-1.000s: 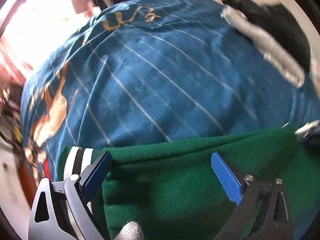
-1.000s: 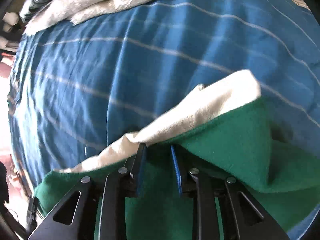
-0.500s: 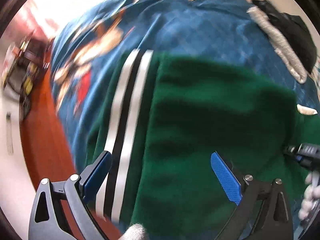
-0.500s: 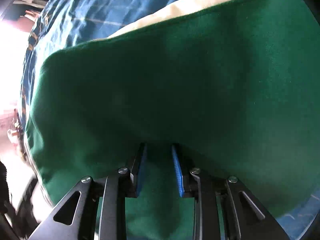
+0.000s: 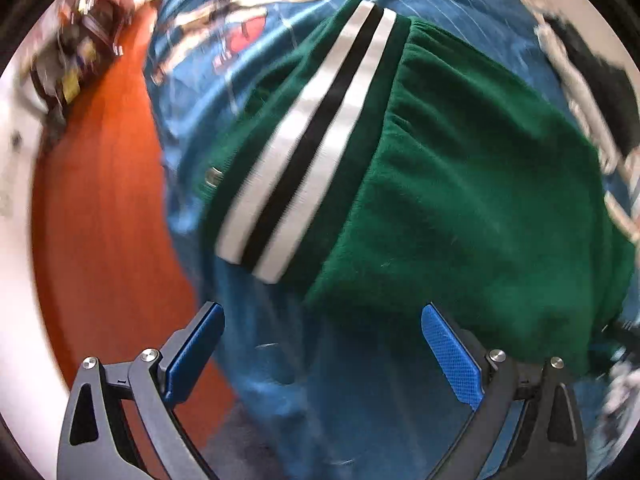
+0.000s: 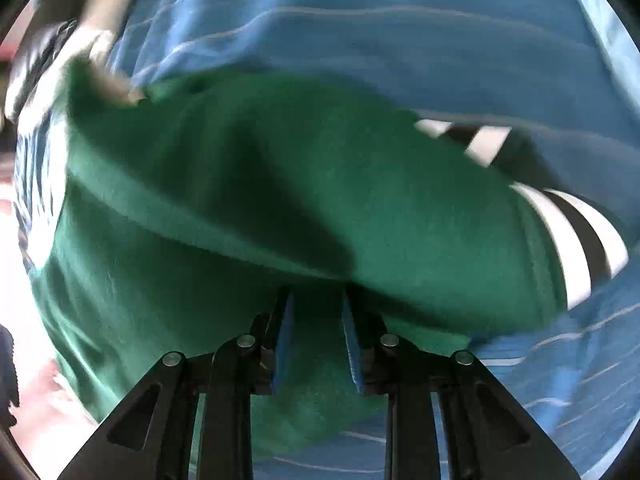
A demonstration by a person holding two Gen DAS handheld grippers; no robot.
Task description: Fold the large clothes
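My right gripper (image 6: 316, 312) pinches a fold of the green garment (image 6: 248, 184), which lies on the blue bedspread (image 6: 360, 32). My left gripper (image 5: 322, 328) is spread wide with nothing in it, over the bedspread just beside the garment's striped cuff (image 5: 304, 144).

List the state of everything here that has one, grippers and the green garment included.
Left gripper: open, nothing between its pads, over the blue bedspread.
Right gripper: shut on green fabric.
Green garment: folded over, lying on the bedspread, one part held.
Striped cuff: flat, free.
Bedspread: spread out, wrinkled.
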